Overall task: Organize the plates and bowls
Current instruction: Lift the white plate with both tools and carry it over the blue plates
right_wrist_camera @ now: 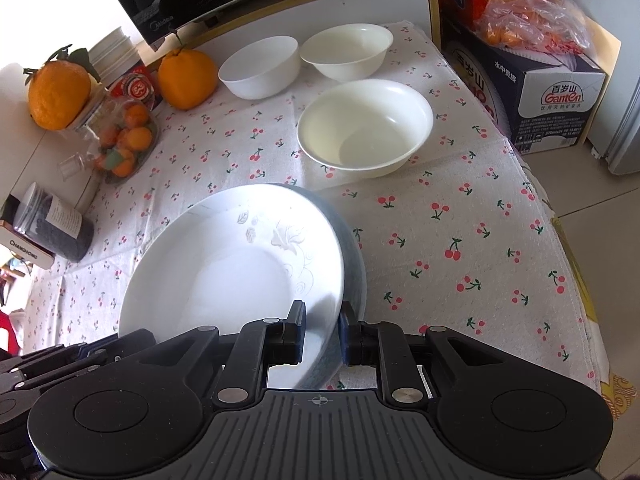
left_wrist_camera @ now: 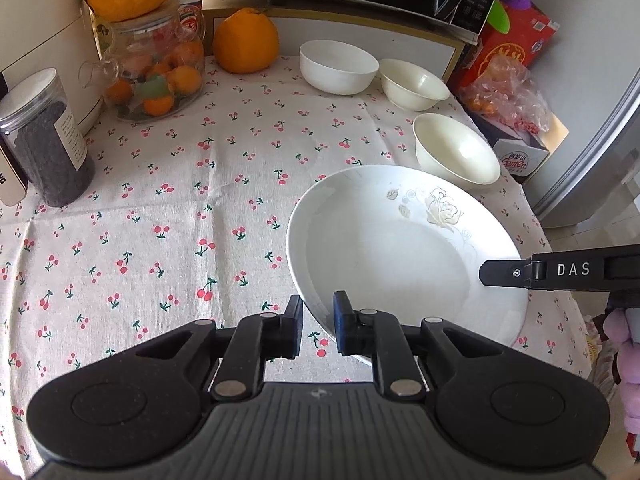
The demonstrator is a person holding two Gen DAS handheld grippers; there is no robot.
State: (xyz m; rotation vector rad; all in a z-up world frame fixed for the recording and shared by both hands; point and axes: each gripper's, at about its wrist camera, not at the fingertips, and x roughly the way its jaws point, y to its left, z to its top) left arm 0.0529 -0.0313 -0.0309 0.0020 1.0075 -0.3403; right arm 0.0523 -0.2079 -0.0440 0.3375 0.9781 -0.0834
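Both hand-held grippers, left (left_wrist_camera: 318,320) and right (right_wrist_camera: 322,330), are pinched nearly closed on opposite rims of the plate (left_wrist_camera: 400,248), with the three bowls (right_wrist_camera: 366,126) just ahead on the table (left_wrist_camera: 160,220).

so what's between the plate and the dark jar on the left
Nothing: only bare cherry-print tablecloth lies between the rose-patterned plate and the dark-filled jar, clearest in the left wrist view.
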